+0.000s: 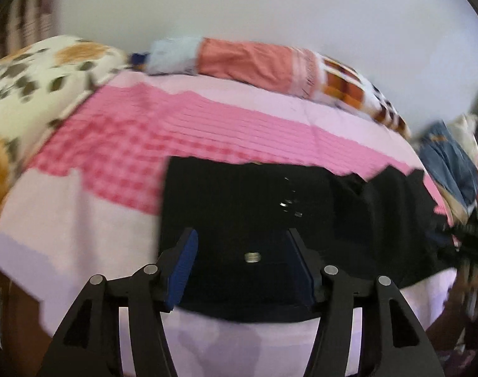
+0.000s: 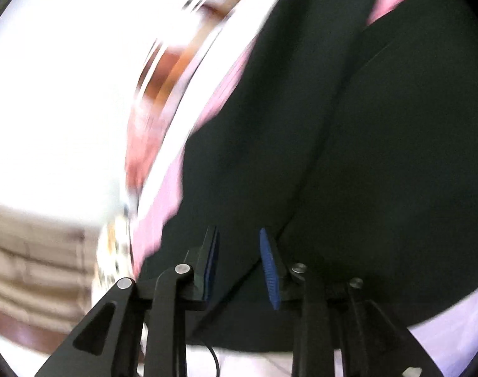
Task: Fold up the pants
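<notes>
Two claws in view, one per wrist camera. Left claw: jaws parted wide, ribbed blue pad on one finger, nothing between them; released. It hangs over the near part of the black pants, not touching as far as the view shows. Right claw: jaws parted by a narrower gap, ribbed blue pads facing, no cloth pinched between them; released. Dark fabric fills the view behind it; frame heavily motion-blurred.

Pants: matte black cloth, lying flat as a folded, roughly rectangular slab on the bed, far-right edge rumpled and uneven. Small metal fastener glints on top.

Bedsheet: pale pink with brighter pink checked and striped bands, smooth. Floral pillow, cream with orange and grey blooms, at far left. Salmon-coloured folded cloth along the far edge; blue denim bunched at right.
</notes>
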### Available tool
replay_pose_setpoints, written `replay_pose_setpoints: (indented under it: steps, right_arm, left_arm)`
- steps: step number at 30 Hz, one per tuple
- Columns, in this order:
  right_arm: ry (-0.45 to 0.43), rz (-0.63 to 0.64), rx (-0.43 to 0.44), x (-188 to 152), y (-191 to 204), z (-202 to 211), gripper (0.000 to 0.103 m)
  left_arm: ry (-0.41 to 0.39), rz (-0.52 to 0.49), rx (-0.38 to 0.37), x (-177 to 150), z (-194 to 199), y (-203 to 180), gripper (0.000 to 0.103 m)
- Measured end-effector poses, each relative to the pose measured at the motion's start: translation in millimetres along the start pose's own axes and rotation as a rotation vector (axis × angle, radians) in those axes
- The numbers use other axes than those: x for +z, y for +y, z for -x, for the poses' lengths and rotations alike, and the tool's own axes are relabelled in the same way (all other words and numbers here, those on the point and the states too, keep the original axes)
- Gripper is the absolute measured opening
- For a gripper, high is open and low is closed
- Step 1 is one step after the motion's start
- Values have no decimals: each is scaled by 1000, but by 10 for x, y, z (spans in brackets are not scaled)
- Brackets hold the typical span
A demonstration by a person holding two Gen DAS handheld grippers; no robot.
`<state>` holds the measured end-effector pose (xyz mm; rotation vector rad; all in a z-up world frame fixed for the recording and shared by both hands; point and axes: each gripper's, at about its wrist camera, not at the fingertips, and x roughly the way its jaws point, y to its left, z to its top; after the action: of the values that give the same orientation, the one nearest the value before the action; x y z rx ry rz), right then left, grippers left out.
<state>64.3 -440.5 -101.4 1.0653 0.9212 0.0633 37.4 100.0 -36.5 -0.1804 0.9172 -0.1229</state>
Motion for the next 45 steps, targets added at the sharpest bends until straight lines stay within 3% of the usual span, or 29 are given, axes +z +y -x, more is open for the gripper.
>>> replay_pose_setpoints:
  steps: [3,6,14,20,22,24,28,32,38,39,40,41,42,45]
  right_arm:
    - [-77,-40,-27,398,-255,161,27]
    - [-114,-54,-18,711,-374,185,27]
    - [-166,-12,-166,1354,-497,136,28]
    - [-171,-68,-84,1470,-642,82,36]
    - [-161,-60,-40,1467,-603,36,46]
    - [-131,-71,-16,1418,-610,27,46]
    - [-193,-47,-81,1425,-708,233,44]
    - [-171,-99,-18,1546,-802,192,44]
    - [-119,-15,6,1616,-575,-67,46]
    - [-82,-4,25,1612,-532,-153,39]
    - [-45,6,6,1589,-503,-248,19]
    - [-23,16,-28,1566,-485,-320,11]
    - [-24,20,-51,1523,-480,-378,6]
    - [-93,12,-46,1462,-471,-227,5]
  left_arm:
    - [71,-32,-29,-29,-306,-185,58]
    - [115,0,-45,-78,-495,-227,58]
    - [115,66,-29,-109,-611,-219,58]
    - [128,84,-16,-133,-635,-180,59]
    - [140,90,-8,-133,-653,-184,59]
    - [145,95,-6,-126,-654,-191,61]
    - [160,113,-11,-98,-651,-184,62]
    - [161,125,-12,-110,-656,-174,63]
    - [162,87,21,-123,-677,-259,67]
    - [160,89,24,-128,-679,-265,67]
    - [159,91,25,-131,-680,-265,68]
    - [157,93,28,-134,-684,-270,69]
    - [157,90,31,-135,-691,-275,69]
    - [160,73,40,-133,-703,-298,70]
